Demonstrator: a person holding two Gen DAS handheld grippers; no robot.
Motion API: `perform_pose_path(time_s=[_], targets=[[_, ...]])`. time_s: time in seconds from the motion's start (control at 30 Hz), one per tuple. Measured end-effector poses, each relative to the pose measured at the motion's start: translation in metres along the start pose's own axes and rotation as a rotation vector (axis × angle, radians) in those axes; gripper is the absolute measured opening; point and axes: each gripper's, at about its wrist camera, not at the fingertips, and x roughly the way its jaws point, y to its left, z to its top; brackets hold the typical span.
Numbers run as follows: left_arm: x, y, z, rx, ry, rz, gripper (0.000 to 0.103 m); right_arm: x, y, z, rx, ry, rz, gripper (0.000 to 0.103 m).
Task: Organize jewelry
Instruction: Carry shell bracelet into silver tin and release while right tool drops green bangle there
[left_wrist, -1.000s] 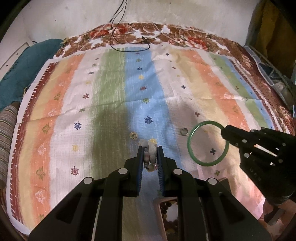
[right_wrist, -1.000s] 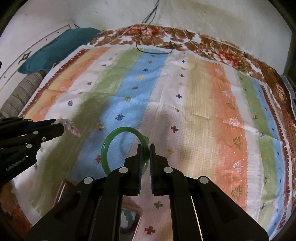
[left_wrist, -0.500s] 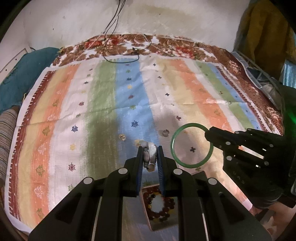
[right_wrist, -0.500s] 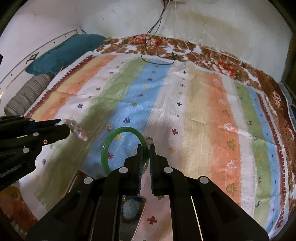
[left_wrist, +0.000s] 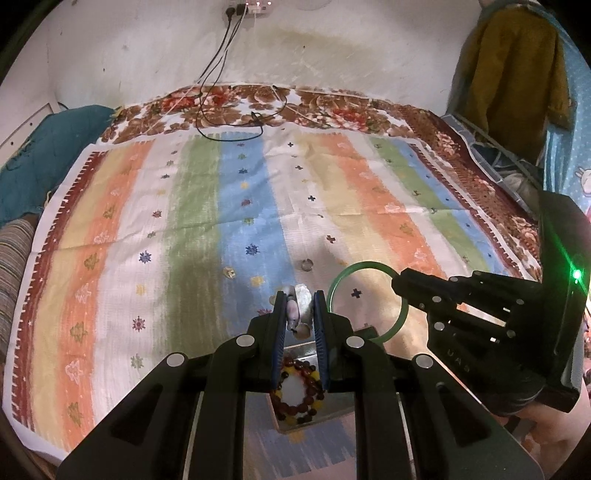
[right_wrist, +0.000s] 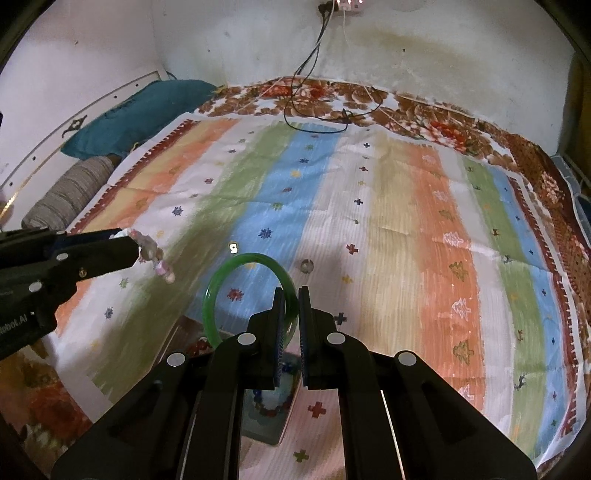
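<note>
Green bangle (right_wrist: 251, 295) pinched upright in R gripper (right_wrist: 291, 325), fingers near-closed; L gripper (left_wrist: 300, 317) clamps pale bead bracelet (left_wrist: 297, 314), above open box (left_wrist: 295, 391).

The open box (left_wrist: 295, 424) with the beaded bracelet (left_wrist: 299, 391) lies largely hidden behind the left gripper (left_wrist: 300, 314). Two small pieces (right_wrist: 305, 264) on the striped cloth (right_wrist: 406, 229) are too small to identify. The pale beads (right_wrist: 155, 256) in that gripper are blurred.
</note>
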Motion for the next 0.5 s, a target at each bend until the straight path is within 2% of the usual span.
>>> perform_pose_path(time_s=[0.5], targets=[[-0.024,-0.020,-0.020,0.037,-0.030,-0.050,0.014,-0.018,0.009,-0.025,-0.002,0.006,0.010,0.008]])
